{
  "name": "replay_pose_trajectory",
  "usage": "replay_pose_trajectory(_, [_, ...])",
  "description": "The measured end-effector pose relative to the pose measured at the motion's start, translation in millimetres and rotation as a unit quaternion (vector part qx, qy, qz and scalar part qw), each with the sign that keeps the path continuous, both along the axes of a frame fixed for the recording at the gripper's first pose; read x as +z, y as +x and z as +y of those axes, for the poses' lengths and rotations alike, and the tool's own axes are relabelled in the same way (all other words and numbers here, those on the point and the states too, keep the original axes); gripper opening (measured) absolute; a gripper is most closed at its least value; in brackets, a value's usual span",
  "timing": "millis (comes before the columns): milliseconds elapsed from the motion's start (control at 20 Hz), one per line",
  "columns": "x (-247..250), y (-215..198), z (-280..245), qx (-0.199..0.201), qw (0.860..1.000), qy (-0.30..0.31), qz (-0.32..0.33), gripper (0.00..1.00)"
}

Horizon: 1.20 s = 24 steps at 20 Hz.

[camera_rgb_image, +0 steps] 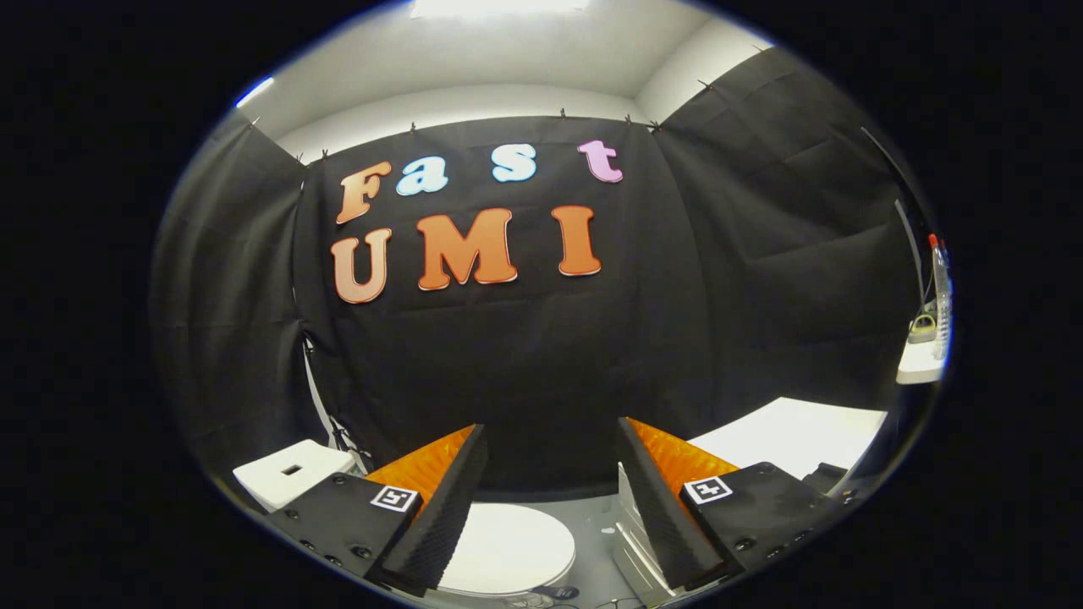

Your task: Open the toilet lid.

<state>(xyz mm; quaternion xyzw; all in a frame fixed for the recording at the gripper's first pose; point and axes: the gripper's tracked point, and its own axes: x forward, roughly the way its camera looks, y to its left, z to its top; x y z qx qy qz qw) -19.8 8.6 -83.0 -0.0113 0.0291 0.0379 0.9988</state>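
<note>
A: Start closest in. What are the fingers doing?

B: The gripper [550, 491] is spread wide, with nothing between its fingers. Each finger is black with an orange ribbed face and a square marker tag on its base. The left finger [440, 507] and right finger [668, 507] stand well apart, and both hang in the air.

A: And the toilet?

B: Below and between the fingers. The toilet lid [508, 550] is white, rounded and lying flat, closed. The left finger covers its left part, and its near side is cut off, so I see only part of the oval. The fingers do not touch it.

A: Anything beside it?

B: Just right of the lid, behind the right finger, there is a white unit with horizontal lines [630, 541], maybe drawers; mostly hidden, so I cannot tell what it is. A few small dark items lie on the pale floor [592, 516] near the lid, too small to name.

A: Further out?

B: Left of the left finger sits a white box with a small dark slot [292, 469] on top. Thin cables [326, 414] run up behind it. To the right, beyond the right finger, is a white flat surface [795, 436], its near corner hidden by the finger base.

A: And farthest?

B: The black cloth wall [525, 372] all around. At the far right, a small shelf [920, 364] with a clear bottle with a red cap [939, 296], stretched and blurred. Above, a pale ceiling [508, 59].
</note>
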Motion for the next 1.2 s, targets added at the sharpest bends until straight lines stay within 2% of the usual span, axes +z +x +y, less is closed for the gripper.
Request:
replay_pose_trajectory(250, [-86.6, -3.1, -12.3, -0.008, 0.997, 0.059, 0.039, 0.98])
replay_pose_trajectory(450, [-167.5, -11.5, -33.7, -0.039, 0.991, 0.094, 0.086, 0.99])
replay_pose_trajectory(550, [-203.9, -29.4, -38.7, -0.05, 0.984, 0.113, 0.124, 0.99])
replay_pose_trajectory(800, [-256.8, -37.2, -42.9, -0.072, 0.971, 0.157, 0.166, 0.99])
replay_pose_trajectory(1050, [-313.1, -41.5, -52.5, -0.102, 0.958, 0.161, 0.212, 0.99])
replay_pose_trajectory(1200, [-339.5, -41.9, -59.4, -0.123, 0.946, 0.188, 0.232, 0.99])
